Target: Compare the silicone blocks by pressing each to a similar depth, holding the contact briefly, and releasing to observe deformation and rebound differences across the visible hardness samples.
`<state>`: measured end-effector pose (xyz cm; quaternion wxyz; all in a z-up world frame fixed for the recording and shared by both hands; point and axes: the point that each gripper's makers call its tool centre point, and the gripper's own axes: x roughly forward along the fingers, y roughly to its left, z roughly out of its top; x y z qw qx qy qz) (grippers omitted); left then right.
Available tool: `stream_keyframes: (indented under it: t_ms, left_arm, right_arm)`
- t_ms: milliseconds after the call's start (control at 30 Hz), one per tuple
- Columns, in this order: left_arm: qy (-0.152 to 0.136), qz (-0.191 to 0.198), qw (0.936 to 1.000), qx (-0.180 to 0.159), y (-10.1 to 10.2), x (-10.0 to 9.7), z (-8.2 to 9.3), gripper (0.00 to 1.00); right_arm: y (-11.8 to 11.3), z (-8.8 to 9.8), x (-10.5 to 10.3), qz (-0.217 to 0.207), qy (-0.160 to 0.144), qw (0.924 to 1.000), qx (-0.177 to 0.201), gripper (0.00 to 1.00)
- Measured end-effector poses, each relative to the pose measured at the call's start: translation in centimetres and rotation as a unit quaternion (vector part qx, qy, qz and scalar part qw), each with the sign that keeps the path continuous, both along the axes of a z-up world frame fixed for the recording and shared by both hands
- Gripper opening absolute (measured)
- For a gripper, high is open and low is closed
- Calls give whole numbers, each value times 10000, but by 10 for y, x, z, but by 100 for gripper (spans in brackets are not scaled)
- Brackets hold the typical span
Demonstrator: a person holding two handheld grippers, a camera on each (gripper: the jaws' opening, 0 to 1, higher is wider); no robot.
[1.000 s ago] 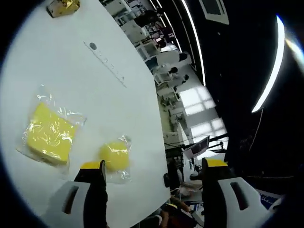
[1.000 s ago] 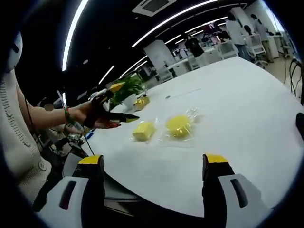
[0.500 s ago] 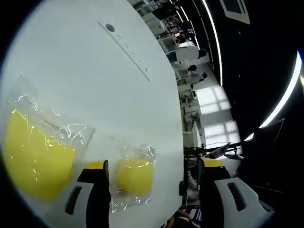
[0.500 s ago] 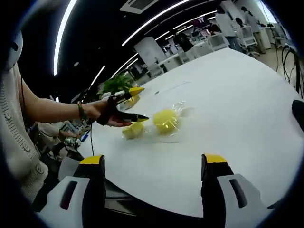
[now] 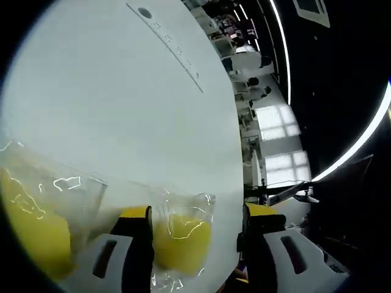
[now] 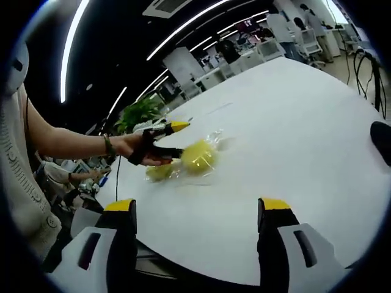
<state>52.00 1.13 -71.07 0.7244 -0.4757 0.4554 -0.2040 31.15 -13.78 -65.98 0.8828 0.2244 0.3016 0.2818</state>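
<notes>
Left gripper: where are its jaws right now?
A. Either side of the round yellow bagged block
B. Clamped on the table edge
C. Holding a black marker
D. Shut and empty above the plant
A: in the left gripper view, the left gripper has its open jaws standing either side of the round yellow bagged block on the white table.

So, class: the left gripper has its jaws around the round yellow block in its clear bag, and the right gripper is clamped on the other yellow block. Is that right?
Not quite. The right gripper is open and holds nothing, hanging back from both blocks, as the right gripper view shows. The rest stands: the left gripper has its jaws around the round yellow block in its clear bag, with the other yellow block beside it.
</notes>
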Motion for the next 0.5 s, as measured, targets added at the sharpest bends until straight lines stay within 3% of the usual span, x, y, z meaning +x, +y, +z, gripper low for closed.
stream_keyframes:
  t_ms: [167,367,433,500]
  left_arm:
    - [64,11,9997,234,2,3,-11,37]
    - [131,-323,9965,764,5,-7,-29,10]
    - [28,-221,9981,576,3,-4,-24,8]
    - [-208,-377,9961,765,5,-4,-22,5]
  right_arm:
    - [1,-2,1,-9,38,10000,33,74]
    - [2,-4,0,-18,70,10000,57,73]
    - [2,-5,0,-34,84,9999,73,73]
    - [1,-5,0,-40,87,9999,76,72]
